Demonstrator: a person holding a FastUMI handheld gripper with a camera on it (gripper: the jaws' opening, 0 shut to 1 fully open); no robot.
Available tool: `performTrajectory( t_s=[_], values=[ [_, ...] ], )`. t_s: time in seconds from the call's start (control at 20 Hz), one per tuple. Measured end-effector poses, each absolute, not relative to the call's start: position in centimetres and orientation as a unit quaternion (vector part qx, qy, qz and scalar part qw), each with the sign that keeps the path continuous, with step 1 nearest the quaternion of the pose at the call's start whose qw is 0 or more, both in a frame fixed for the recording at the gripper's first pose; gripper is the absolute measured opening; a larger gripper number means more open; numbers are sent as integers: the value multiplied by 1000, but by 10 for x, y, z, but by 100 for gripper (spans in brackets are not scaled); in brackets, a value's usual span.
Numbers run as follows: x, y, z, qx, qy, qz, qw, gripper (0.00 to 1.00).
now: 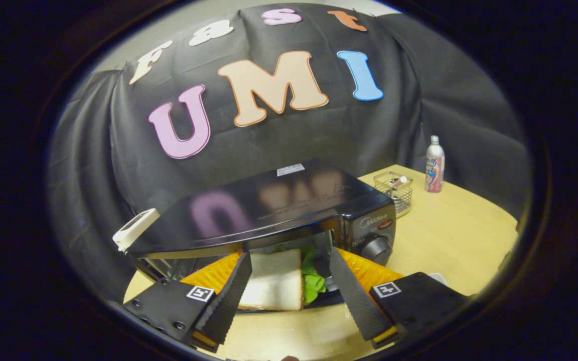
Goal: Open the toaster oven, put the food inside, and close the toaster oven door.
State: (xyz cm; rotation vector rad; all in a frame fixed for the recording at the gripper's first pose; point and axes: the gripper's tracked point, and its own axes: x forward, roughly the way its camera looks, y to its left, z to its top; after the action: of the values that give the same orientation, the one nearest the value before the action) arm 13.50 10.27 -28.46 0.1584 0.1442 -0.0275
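While the toaster oven (279,210) stands on the wooden table (449,235) with its mouth toward the camera, the gripper (289,260) hovers just before the opening, its two fingers spread wide.

Tool: the fingers stand well apart, one to each side of the food; neither finger visibly presses on anything, so it appears to hold nothing.

Food: a sandwich (276,286) of white bread with green lettuce (311,283) at its edge lies on a dark tray (331,298), between the fingers and just beyond their tips, at or partly inside the oven's mouth.

Step in hand: judged from this, the food is being put in, or has just been set down; the door is yet to be closed.

How to do it well: the tray should sit fully inside before the door comes up; a push square on the tray's front rim, not on the soft bread, would keep the sandwich from sliding or squashing. The fingers should draw straight back, clear of the lettuce, so nothing is dragged out.

Risk: a tray left jutting over the sill would stop the door from closing.

Hidden: the door itself cannot be made out; the fingers and the food cover the sill where it would lie open. How deep the tray reaches inside is hard to tell.

Hard to read: the orange shapes (216,273) behind each finger cannot be identified.

Also on the table: a wire basket (394,193) and a bottle (434,165), well apart from the work.
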Motion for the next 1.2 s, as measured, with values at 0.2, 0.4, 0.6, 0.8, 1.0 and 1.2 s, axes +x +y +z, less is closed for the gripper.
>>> performTrajectory(
  t_s=[0.2, 0.4, 0.6, 0.8, 1.0, 1.2],
  values=[
    [115, 100, -276, 70, 67, -14, 995, 99],
    [80, 102, -276, 37, 81, -7, 996, 99],
    [40, 109, -294, 17, 114, 3, 993, 99],
    [0, 124, -331, 2, 169, 11, 986, 99],
    [-34, 145, -380, -7, 236, 38, 971, 99],
    [-57, 157, -408, -28, 279, 52, 958, 99]
  ],
)
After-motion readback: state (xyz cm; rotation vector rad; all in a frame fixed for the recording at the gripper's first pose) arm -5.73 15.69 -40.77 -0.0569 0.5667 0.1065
